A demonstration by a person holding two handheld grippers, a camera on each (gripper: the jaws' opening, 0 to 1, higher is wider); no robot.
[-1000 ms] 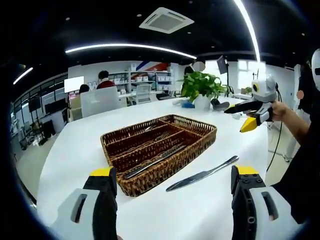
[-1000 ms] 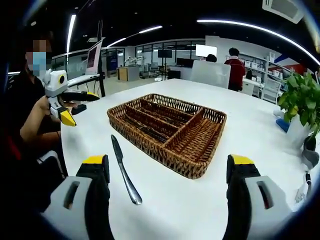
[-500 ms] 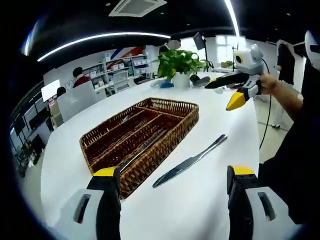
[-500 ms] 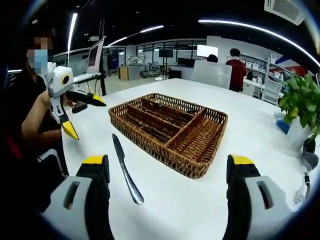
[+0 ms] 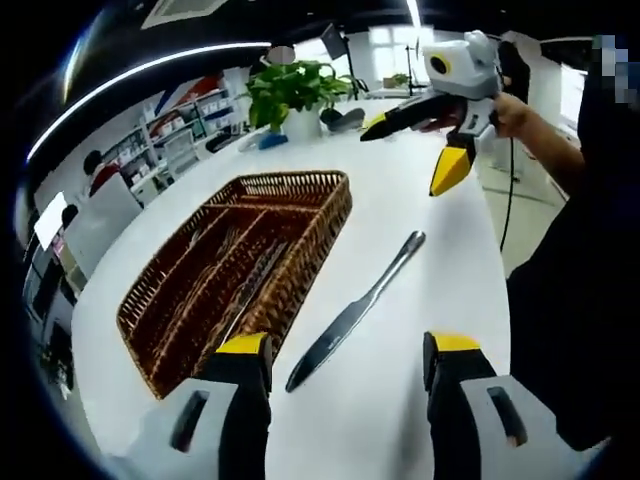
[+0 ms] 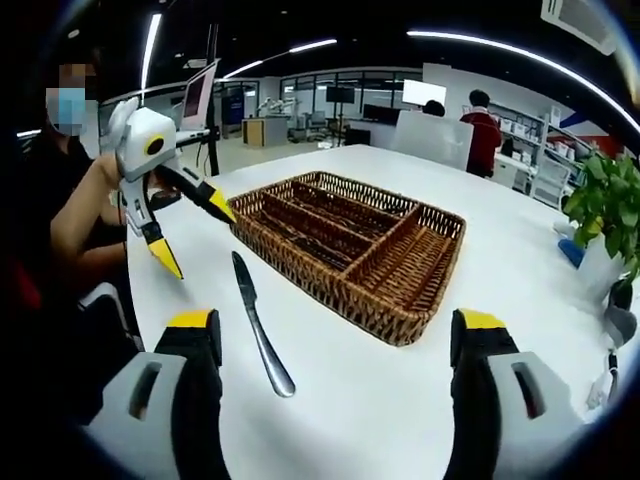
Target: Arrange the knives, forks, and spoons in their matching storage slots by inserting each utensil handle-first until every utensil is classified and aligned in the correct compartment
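A table knife [image 5: 350, 315] lies loose on the white table [image 5: 420, 290], just beside the long side of a brown wicker cutlery basket [image 5: 300, 270] with several slots. Some cutlery lies in the slots, including a knife [image 5: 250, 295]. My left gripper [image 5: 348, 345] is open, tilted down over the loose knife, holding nothing. In the right gripper view the same knife [image 6: 258, 325] lies left of the basket [image 6: 330, 295], and the left gripper [image 6: 197, 238] hangs open close above its blade end. My right gripper [image 6: 335, 322] is open and empty; it also hovers at the far side [image 5: 410, 150].
A potted green plant [image 5: 290, 90] stands beyond the basket, also at the right edge [image 6: 605, 200]. The person's arm [image 6: 85, 220] and body are at the table's edge. People sit at desks in the background [image 6: 480, 115]. Bare white tabletop surrounds the basket.
My left gripper has tipped downward and moved closer to the loose knife. In the right gripper view it has come in from the left to just above the blade. The knife has not moved.
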